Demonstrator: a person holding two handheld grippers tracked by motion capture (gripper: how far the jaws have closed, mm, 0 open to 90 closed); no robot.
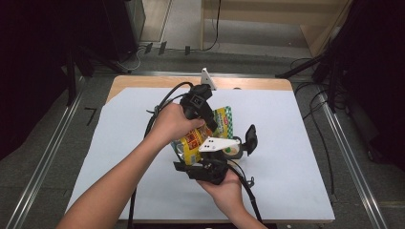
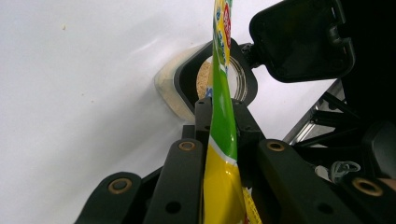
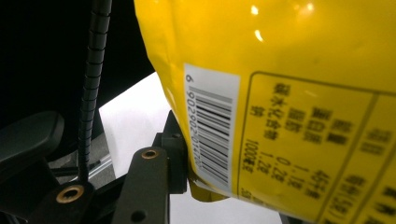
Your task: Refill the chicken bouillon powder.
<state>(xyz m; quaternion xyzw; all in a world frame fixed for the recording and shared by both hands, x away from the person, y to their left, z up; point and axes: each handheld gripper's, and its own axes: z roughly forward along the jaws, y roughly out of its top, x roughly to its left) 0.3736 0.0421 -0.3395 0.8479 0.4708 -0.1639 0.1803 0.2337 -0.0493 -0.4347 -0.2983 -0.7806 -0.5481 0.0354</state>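
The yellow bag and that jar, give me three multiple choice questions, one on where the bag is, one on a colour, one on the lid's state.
1. Where is the bag?
A. Flat on the table
B. Held over the jar
C. Inside the jar

2. What colour is the jar's lid?
A. Black
B. White
C. Red

3. How is the lid?
A. Shut
B. Flipped open
C. Lying apart on the table

Answers:
1 B: in the left gripper view the left gripper pinches the bag, whose edge hangs in front of the jar's mouth; the right gripper is at the bag's lower corner.
2 A: the lid is black, like the jar's collar.
3 B: it stands swung back beside the open mouth, with tan grains visible inside.
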